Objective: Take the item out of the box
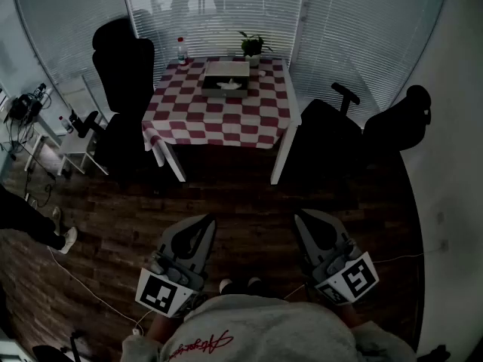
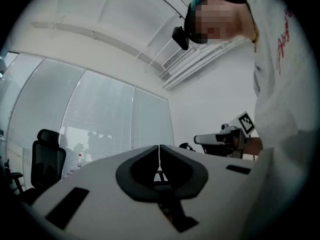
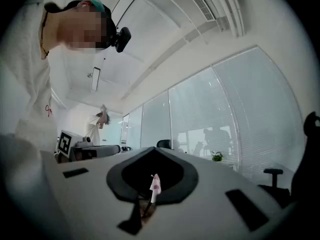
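**A:** What stands left of the table [image 1: 219,115]?

**B:** A black office chair [image 1: 121,89] stands against the table's left side. A bottle [image 1: 180,49] stands at its far left corner.

**A:** And the left gripper [image 1: 204,220]?

**B:** It is well short of the table's near edge, close to the person's body, over the wooden floor [image 1: 241,202]. Its jaws are pressed together with only a hairline seam between them, and there is nothing in them.

**A:** Where is the box [image 1: 226,78]?

**B:** On the table's red-and-white checked cloth, toward the far edge and about mid-width. A pale item [image 1: 229,86] lies inside it, too small to make out. A potted plant [image 1: 253,47] stands just right of the box.

**A:** And the right gripper [image 1: 301,216]?

**B:** It is also well short of the table, level with the left one. Its jaws are fully closed and empty. Dark chairs [image 1: 324,138] stand right of the table.
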A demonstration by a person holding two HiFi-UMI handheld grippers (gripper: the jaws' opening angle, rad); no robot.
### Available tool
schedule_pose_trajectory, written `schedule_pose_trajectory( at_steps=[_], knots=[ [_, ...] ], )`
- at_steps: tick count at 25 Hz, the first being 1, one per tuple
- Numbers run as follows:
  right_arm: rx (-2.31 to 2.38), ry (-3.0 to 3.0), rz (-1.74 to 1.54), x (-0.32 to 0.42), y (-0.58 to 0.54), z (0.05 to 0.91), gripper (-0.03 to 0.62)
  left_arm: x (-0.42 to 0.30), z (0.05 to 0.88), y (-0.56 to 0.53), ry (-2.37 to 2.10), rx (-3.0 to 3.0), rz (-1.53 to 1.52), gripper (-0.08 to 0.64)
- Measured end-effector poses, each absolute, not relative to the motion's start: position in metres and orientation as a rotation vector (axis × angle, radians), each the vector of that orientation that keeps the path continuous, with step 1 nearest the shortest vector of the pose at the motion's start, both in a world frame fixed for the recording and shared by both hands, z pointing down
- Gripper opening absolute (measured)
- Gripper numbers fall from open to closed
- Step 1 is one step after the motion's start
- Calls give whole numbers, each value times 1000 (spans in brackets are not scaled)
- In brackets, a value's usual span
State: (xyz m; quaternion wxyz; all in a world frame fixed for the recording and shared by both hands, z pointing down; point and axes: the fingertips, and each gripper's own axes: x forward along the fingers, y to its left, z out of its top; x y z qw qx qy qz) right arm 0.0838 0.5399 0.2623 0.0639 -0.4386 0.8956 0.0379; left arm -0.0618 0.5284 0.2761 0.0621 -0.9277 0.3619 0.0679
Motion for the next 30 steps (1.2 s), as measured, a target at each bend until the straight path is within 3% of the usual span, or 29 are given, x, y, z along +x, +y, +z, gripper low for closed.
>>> schedule_pose_trajectory(
  at_steps=[30],
  knots=[
    [-1367,2718,89,43,536,283,9,-107,279,528,1071,-2826,242,17]
  ],
)
